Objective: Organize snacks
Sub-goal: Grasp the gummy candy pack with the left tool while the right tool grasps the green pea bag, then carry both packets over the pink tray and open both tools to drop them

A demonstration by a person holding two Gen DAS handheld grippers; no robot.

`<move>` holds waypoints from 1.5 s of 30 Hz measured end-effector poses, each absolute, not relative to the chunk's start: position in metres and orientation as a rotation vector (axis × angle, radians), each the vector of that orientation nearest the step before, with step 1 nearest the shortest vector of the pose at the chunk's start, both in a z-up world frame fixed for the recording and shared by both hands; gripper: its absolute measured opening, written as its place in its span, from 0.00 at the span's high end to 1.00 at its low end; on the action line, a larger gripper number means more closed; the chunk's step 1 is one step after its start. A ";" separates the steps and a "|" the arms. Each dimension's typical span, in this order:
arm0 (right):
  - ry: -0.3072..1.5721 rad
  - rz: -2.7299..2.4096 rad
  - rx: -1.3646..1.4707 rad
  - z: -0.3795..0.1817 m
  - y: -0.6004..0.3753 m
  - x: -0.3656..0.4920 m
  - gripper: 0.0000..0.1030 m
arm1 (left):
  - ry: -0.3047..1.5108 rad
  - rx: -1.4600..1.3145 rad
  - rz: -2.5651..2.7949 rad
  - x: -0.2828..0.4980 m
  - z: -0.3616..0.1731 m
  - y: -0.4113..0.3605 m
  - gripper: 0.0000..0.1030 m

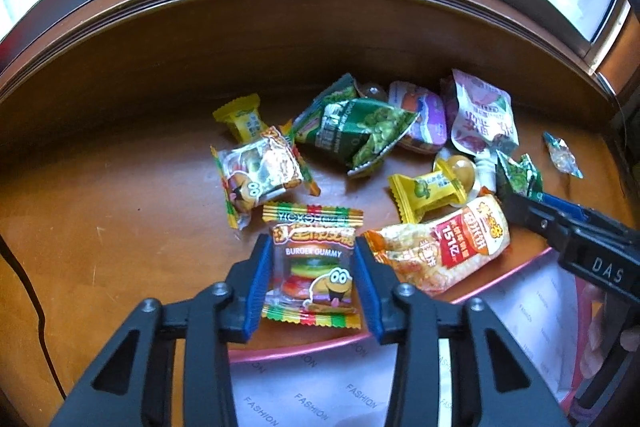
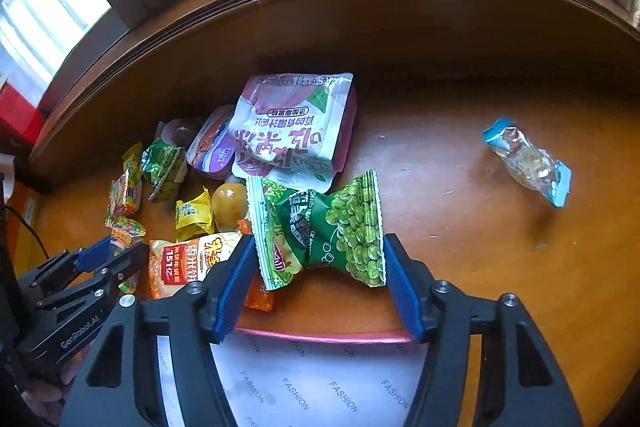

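Nearest, at 6 o'clock, the pink-rimmed box [image 1: 304, 349] waits. The left gripper [image 1: 313, 277] has its fingers pinching the burger gummy packet [image 1: 314, 267]; the right gripper [image 2: 320, 277] brackets the green pea packet [image 2: 332, 231], contact uncertain. Next, I judge: lift both into the box, leaving the pile on the bench [image 2: 480, 227] at 12.

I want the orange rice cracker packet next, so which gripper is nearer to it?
Left. The left gripper, closed on the burger gummy, sits right beside the orange rice cracker packet. The right gripper holds the green pea packet just past it.
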State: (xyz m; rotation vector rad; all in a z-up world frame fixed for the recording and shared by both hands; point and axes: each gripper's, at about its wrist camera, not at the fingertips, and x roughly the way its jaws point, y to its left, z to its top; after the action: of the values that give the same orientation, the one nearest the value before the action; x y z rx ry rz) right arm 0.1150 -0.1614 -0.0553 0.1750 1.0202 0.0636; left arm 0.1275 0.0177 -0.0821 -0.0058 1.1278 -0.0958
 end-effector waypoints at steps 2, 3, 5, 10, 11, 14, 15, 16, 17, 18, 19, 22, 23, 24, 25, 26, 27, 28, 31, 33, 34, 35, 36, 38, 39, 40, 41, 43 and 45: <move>1.017 0.061 0.166 -0.055 -0.157 0.105 0.37 | 1.129 -0.011 -0.087 0.129 -0.081 0.015 0.59; 1.019 0.064 0.160 -0.055 -0.156 0.104 0.37 | 1.131 -0.012 -0.083 0.130 -0.082 0.013 0.59; 1.023 0.074 0.163 -0.056 -0.154 0.102 0.37 | 1.132 -0.010 -0.081 0.131 -0.084 0.012 0.59; 1.008 0.082 0.174 -0.055 -0.161 0.099 0.39 | 1.126 -0.006 -0.084 0.125 -0.073 0.025 0.59; 1.006 0.082 0.171 -0.055 -0.161 0.098 0.41 | 1.125 -0.003 -0.086 0.124 -0.073 0.025 0.59; 1.006 0.105 0.208 -0.054 -0.170 0.098 0.55 | 1.124 -0.002 -0.091 0.123 -0.072 0.026 0.64; 1.006 0.108 0.228 -0.053 -0.173 0.097 0.57 | 1.124 -0.010 -0.090 0.122 -0.071 0.027 0.65; 1.004 0.110 0.233 -0.054 -0.173 0.098 0.59 | 1.124 -0.019 -0.089 0.122 -0.071 0.028 0.65; 1.001 0.110 0.232 -0.053 -0.175 0.098 0.59 | 1.125 -0.025 -0.089 0.123 -0.073 0.029 0.65; 0.993 0.110 0.223 -0.052 -0.175 0.096 0.60 | 1.126 -0.031 -0.092 0.122 -0.072 0.030 0.65; 0.987 0.110 0.214 -0.051 -0.174 0.094 0.60 | 1.125 -0.031 -0.094 0.122 -0.071 0.031 0.65; 0.951 0.127 0.195 -0.040 -0.173 0.085 0.60 | 1.104 -0.027 -0.096 0.118 -0.066 0.032 0.65; 0.938 0.132 0.192 -0.038 -0.173 0.083 0.60 | 1.095 -0.030 -0.098 0.115 -0.062 0.033 0.65; 0.923 0.135 0.187 -0.034 -0.172 0.078 0.60 | 1.084 -0.037 -0.098 0.113 -0.057 0.035 0.65; 0.908 0.135 0.179 -0.030 -0.172 0.074 0.60 | 1.077 -0.041 -0.099 0.112 -0.054 0.036 0.65; 0.899 0.136 0.174 -0.026 -0.171 0.070 0.60 | 1.069 -0.045 -0.100 0.111 -0.050 0.036 0.65; 0.892 0.142 0.172 -0.023 -0.171 0.067 0.60 | 1.064 -0.047 -0.102 0.109 -0.045 0.036 0.65; 0.888 0.151 0.175 -0.020 -0.171 0.063 0.61 | 1.061 -0.048 -0.103 0.108 -0.043 0.036 0.65; 0.878 0.168 0.179 -0.014 -0.171 0.054 0.60 | 1.043 -0.056 -0.111 0.102 -0.033 0.037 0.65; 0.875 0.178 0.189 -0.012 -0.172 0.049 0.60 | 1.033 -0.063 -0.119 0.094 -0.025 0.037 0.65; 0.874 0.184 0.196 -0.012 -0.170 0.046 0.60 | 1.030 -0.065 -0.123 0.092 -0.023 0.037 0.65; 0.872 0.189 0.200 -0.011 -0.169 0.044 0.60 | 1.025 -0.066 -0.129 0.089 -0.019 0.036 0.65; 0.871 0.191 0.202 -0.009 -0.168 0.043 0.60 | 1.019 -0.065 -0.134 0.085 -0.016 0.035 0.65; 0.868 0.196 0.202 -0.006 -0.167 0.038 0.60 | 1.010 -0.060 -0.142 0.079 -0.011 0.034 0.65; 0.867 0.200 0.204 -0.005 -0.166 0.034 0.60 | 1.006 -0.058 -0.148 0.076 -0.007 0.033 0.65; 0.866 0.203 0.206 -0.004 -0.165 0.032 0.60 | 1.004 -0.058 -0.152 0.073 -0.003 0.032 0.65; 0.866 0.207 0.207 -0.003 -0.162 0.030 0.60 | 1.001 -0.059 -0.159 0.071 0.000 0.030 0.65; 0.865 0.215 0.205 -0.001 -0.160 0.022 0.60 | 0.998 -0.058 -0.166 0.065 0.001 0.030 0.65; 0.867 0.223 0.199 -0.001 -0.155 0.016 0.60 | 0.998 -0.054 -0.174 0.056 0.005 0.029 0.65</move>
State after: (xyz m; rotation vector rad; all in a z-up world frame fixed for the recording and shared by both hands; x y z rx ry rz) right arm 0.0156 -0.1550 -0.0009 0.1985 0.8674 0.2225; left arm 0.0560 0.0291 0.0047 -0.0536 0.9977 -0.1737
